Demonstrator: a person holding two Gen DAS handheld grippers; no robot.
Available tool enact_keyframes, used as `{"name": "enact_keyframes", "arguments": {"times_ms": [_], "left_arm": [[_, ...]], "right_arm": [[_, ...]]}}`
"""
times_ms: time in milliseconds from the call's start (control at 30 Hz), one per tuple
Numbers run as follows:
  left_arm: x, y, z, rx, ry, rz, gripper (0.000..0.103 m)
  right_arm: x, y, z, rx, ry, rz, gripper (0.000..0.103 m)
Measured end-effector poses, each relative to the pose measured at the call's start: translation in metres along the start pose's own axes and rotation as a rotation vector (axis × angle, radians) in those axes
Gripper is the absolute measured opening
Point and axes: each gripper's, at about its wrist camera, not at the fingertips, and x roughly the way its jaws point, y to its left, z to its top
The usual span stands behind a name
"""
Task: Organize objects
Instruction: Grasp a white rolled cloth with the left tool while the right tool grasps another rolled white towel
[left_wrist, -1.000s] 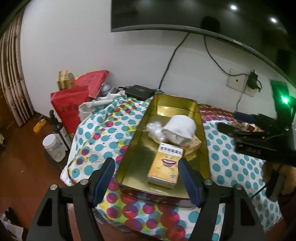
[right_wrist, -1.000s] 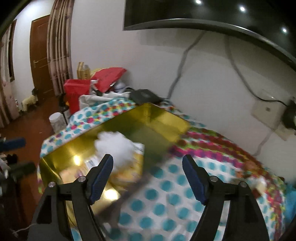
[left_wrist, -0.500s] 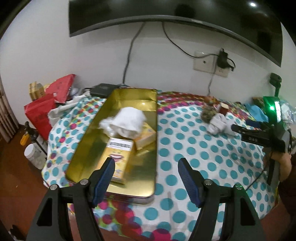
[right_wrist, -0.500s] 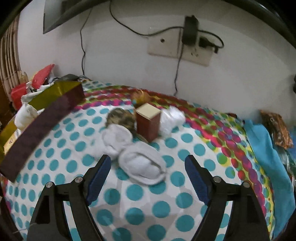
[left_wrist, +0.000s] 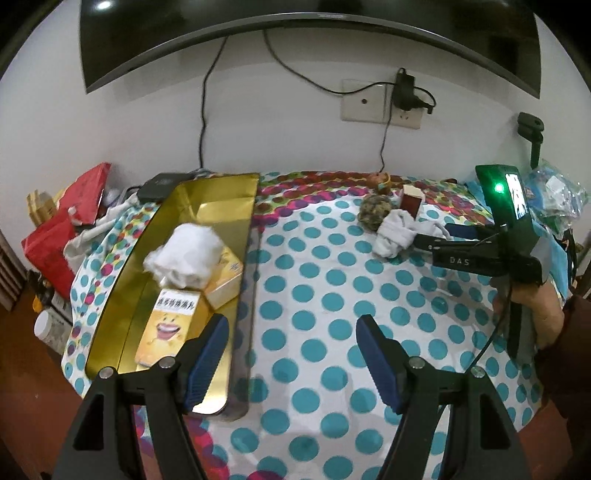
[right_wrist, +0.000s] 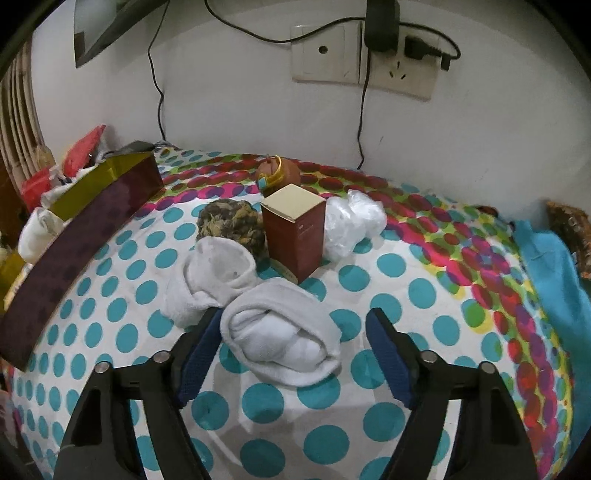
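Note:
A gold tin tray (left_wrist: 218, 206) on the left of the dotted table holds a white rolled sock (left_wrist: 184, 254), a yellow carton (left_wrist: 166, 332) and a pale box. My left gripper (left_wrist: 291, 354) is open and empty over the cloth beside the tray. My right gripper (right_wrist: 291, 350) is open, its jaws either side of a white rolled sock (right_wrist: 280, 332) lying on the cloth. Behind it are a second white sock (right_wrist: 214, 277), a brown box (right_wrist: 295, 232), a mottled sock ball (right_wrist: 232, 225), a clear plastic wad (right_wrist: 351, 225) and a small brown toy (right_wrist: 277, 173).
The wall with a socket and cables (right_wrist: 365, 48) stands close behind the table. Red bags (left_wrist: 66, 221) and bottles crowd the floor at the left. Blue cloth (right_wrist: 554, 280) and bags lie at the table's right edge. The tray's dark side wall (right_wrist: 74, 251) rises at left.
Both grippers swung right, away from the tray. My right gripper closed in on the sock pile and now straddles the nearest white sock. Both jaws stayed open.

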Motion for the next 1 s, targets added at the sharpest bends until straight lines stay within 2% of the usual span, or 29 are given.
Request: {"name": "enact_keyframes", "arguments": {"times_ms": [100,233,367,600,667,733,867,1000], "left_arm": [[0.01,-0.014,0.007,0.029,0.006,-0.005,0.074],[0.021,-0.028,0.015,0.047,0.006,-0.011,0.074],[0.032,-0.039,0.02,0.069,0.013,-0.009,0.074],[0.046,-0.058,0.025,0.121,0.01,-0.031,0.074],[0.049,-0.064,0.028,0.137,-0.006,-0.05,0.074],[0.056,-0.073,0.033,0.158,-0.008,-0.089,0.074],[0.07,-0.087,0.044,0.182,-0.011,-0.142,0.074],[0.095,-0.104,0.053,0.224,-0.001,-0.141,0.075]], "right_arm": [[0.001,0.0,0.0,0.0,0.009,0.028,0.058],[0.0,0.001,-0.001,-0.008,0.001,0.025,0.056],[-0.003,-0.009,-0.002,0.011,-0.008,-0.017,0.055],[-0.008,-0.057,-0.006,0.085,-0.01,-0.123,0.055],[-0.01,-0.068,-0.008,0.102,-0.01,-0.173,0.055],[-0.009,-0.078,-0.008,0.138,-0.007,-0.162,0.055],[-0.008,-0.072,-0.007,0.114,-0.005,-0.184,0.055],[-0.01,-0.068,-0.008,0.096,-0.004,-0.199,0.055]]}}
